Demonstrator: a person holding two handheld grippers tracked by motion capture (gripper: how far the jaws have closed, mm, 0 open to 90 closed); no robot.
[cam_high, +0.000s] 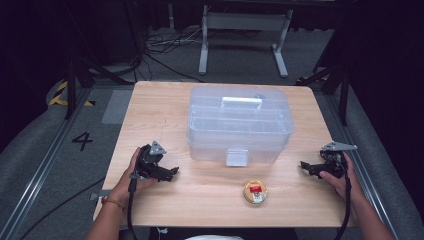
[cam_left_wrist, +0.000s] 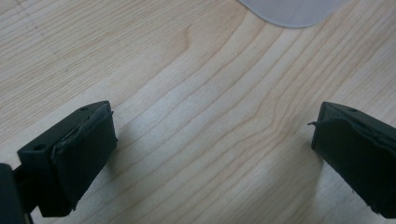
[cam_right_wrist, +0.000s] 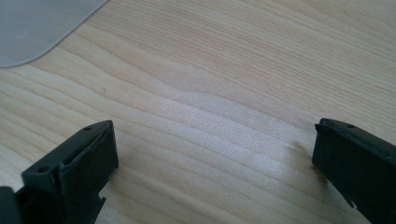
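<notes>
Overhead, pale wooden table (cam_high: 165, 107), dark room, left gripper (cam_high: 171, 173) released, right gripper (cam_high: 306, 165) released

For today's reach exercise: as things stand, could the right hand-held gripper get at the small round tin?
Probably yes: the right hand-held gripper stands open, and bare table lies between it and the small round tin.

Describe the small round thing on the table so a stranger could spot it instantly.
Start at the wooden table and find the big clear plastic storage box in its middle. In front of the box's latch, nearer the person, lies a small round yellowish tin with a red-and-white label. It is the only small, coloured, flat item there, lying between the two black grippers.
</notes>
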